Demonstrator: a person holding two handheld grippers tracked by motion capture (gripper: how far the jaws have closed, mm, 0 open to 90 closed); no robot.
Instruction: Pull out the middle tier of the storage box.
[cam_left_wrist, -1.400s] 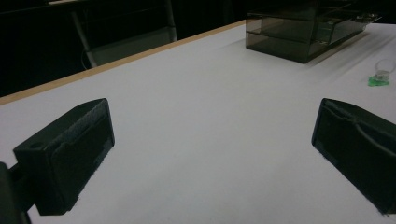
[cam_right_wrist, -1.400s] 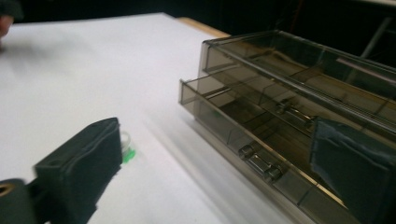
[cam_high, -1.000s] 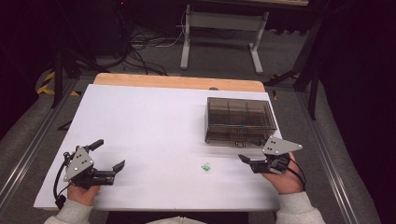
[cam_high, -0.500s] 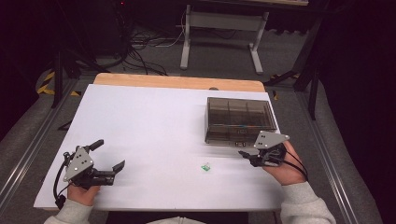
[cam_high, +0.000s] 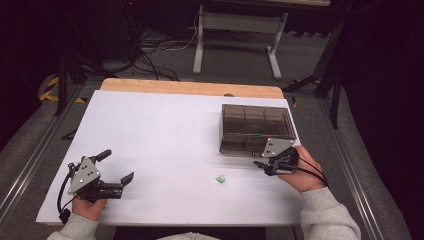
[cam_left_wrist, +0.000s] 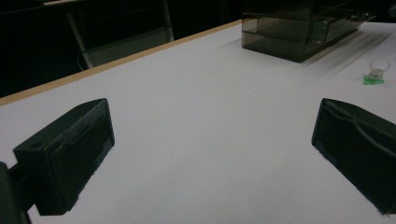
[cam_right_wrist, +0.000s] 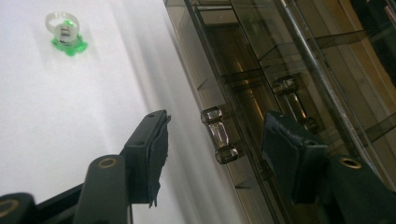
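On the white tabletop (cam_high: 165, 130): one smoky transparent plastic drawer box (cam_high: 256, 129), one clear-and-green ring (cam_high: 219, 178), no legible writing; right gripper (cam_high: 263, 165) jaws closing around the box's clear handle (cam_right_wrist: 220, 135) without touching; left gripper (cam_high: 117, 170) jaws released.

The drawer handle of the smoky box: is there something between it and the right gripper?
Nothing visible. The right gripper is open, and the clear handle on the drawer box lies between its jaws, not yet pinched. The green ring sits off to the side.

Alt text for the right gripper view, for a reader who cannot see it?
The right tool, jaws apart, is lined up on the small clear handle of a smoky transparent drawer box. A clear ring with a green base lies on the white table beyond.
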